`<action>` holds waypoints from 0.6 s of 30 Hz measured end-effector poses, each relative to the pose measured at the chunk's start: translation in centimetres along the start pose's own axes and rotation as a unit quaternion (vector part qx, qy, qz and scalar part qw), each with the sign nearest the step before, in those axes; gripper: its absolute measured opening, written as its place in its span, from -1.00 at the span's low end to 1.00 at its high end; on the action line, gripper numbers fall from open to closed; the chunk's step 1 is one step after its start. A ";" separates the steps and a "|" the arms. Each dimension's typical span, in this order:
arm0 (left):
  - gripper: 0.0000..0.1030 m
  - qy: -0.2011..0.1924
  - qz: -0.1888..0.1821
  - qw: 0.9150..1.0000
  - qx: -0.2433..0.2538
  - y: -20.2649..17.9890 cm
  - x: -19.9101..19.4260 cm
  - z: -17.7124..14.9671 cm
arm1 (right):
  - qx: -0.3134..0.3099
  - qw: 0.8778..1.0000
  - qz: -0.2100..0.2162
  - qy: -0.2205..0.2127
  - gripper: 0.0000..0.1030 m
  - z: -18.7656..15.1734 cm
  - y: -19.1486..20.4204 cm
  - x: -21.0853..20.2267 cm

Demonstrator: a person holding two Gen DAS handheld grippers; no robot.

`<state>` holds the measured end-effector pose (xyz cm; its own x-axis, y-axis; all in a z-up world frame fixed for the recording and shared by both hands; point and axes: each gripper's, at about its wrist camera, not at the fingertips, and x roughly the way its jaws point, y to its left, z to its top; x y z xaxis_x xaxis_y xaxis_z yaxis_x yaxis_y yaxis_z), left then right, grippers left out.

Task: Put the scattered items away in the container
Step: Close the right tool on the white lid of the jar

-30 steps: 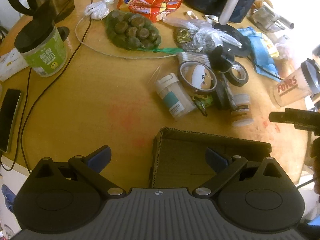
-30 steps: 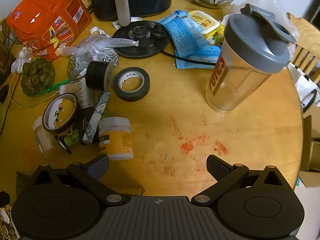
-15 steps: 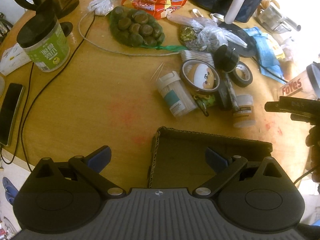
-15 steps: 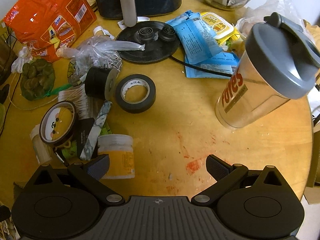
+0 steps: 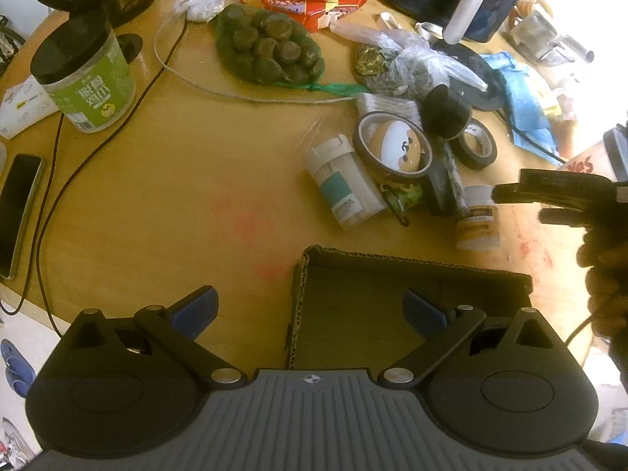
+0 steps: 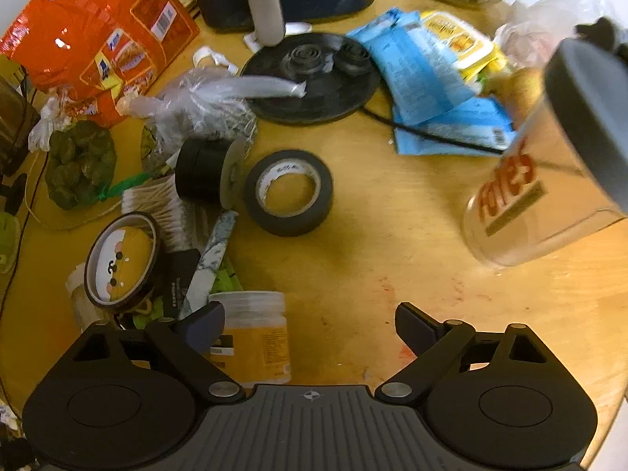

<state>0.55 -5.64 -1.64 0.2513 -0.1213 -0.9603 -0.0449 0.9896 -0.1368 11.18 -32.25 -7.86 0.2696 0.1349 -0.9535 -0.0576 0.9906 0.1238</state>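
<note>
My right gripper points down at the wooden table, its jaws closing. A small white jar with an orange label lies between them, close to the left finger, and no pad presses on it. Beyond it lie a black tape roll, a black cylinder and a brown tape roll around a cartoon face. My left gripper is open and empty over the left wall of the cardboard box. The same jar lies just past the box's far wall, beside a toothpick jar.
A clear shaker bottle stands at the right. Blue packets, a black disc base and an orange snack bag lie further back. A green jar, a phone, cables and a net of nuts occupy the left.
My right gripper has come down and forward, so the jar now sits between its narrowing jaws. The shaker has slid to the picture's right edge. The left gripper has stayed put.
</note>
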 end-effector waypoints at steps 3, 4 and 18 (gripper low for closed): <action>0.99 0.000 0.001 1.000 0.001 0.0 0.0 0.0 | -0.002 1.000 0.005 0.009 0.73 0.1 0.4 0.9; 0.99 0.000 0.001 1.000 0.001 0.0 0.0 0.0 | -0.004 1.000 0.006 0.010 0.72 0.1 0.6 1.1; 0.99 0.002 0.005 1.000 -0.005 0.4 -0.1 -0.1 | -0.019 0.999 0.024 0.026 0.41 0.2 2.6 3.3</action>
<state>0.37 -5.20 -1.65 0.2477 -0.1121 -0.9623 -0.0568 0.9899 -0.1299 12.13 -29.26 -10.67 0.2151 0.1793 -0.9600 -0.1061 0.9815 0.1596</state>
